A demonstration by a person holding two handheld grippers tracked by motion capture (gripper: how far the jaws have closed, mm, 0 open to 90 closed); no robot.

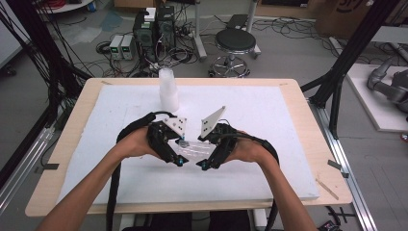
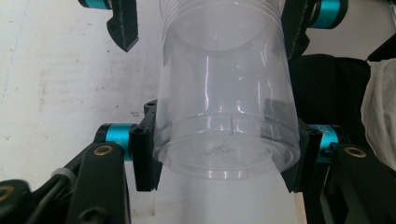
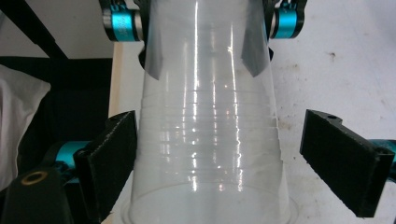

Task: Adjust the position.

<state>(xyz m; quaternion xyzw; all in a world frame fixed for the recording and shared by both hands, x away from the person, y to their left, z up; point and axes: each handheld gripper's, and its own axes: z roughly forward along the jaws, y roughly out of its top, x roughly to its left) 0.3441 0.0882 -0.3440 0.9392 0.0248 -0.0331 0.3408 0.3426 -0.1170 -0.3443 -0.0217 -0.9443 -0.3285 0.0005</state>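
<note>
The clear plastic cup (image 1: 195, 148) hangs just above the white pad (image 1: 269, 125) at the near middle of the table, held level between the two hands. The left gripper (image 1: 179, 153) clamps it: in the left gripper view its pads (image 2: 142, 149) press both sides of the cup's narrow base end (image 2: 226, 140). The right gripper (image 1: 206, 155) stands with its jaws spread; in the right gripper view the wide rim end of the cup (image 3: 210, 154) sits between the pads (image 3: 343, 158), which look just clear of the wall on the right side. The step in hand looks like a handover or a pulling apart of nested cups, with the left now carrying the load. The next move likely calls for the right gripper to draw back along the cup without dragging it. The cup lies on its side, long axis running left to right, base to the left, mouth to the right. A stack of cups (image 1: 168, 89) stands upright at the far side.
</note>
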